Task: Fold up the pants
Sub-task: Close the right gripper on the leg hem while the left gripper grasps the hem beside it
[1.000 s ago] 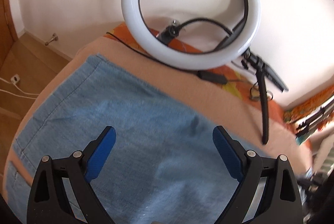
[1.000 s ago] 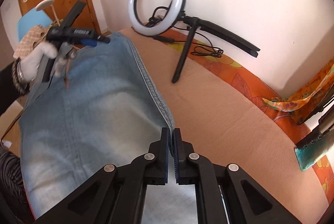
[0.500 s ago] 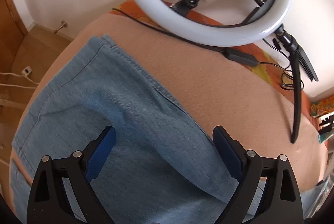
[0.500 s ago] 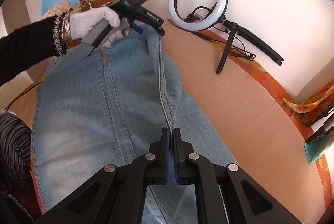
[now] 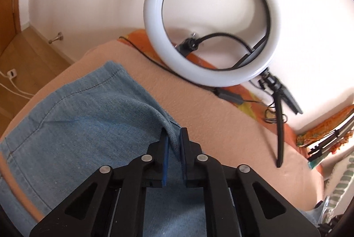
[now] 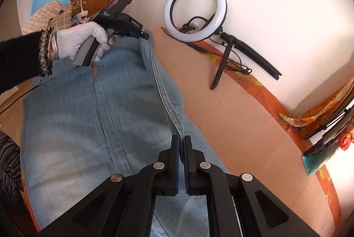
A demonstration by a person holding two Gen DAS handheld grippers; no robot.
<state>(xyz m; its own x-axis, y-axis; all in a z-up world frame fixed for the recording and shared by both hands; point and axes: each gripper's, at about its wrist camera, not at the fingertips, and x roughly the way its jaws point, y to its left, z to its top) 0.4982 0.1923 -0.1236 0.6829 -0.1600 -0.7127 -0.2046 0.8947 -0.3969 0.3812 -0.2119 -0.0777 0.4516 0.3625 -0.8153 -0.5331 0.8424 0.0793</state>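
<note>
Now, left gripper: jaws had just closed, pinching the jeans edge
Right gripper: clamped on the same seam
Progress: edge lifted off blanket; fold not yet laid

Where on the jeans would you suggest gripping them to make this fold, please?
Grip the jeans along their thick stitched side seam, coming from the bare blanket side. That edge is already lifted off the bed, and both the left gripper and right gripper pinch it.

Both views are bright, lit by a glowing ring light and daylight from the right. Fisheye bending darkens the corners. The left view is slightly blurred.
</note>
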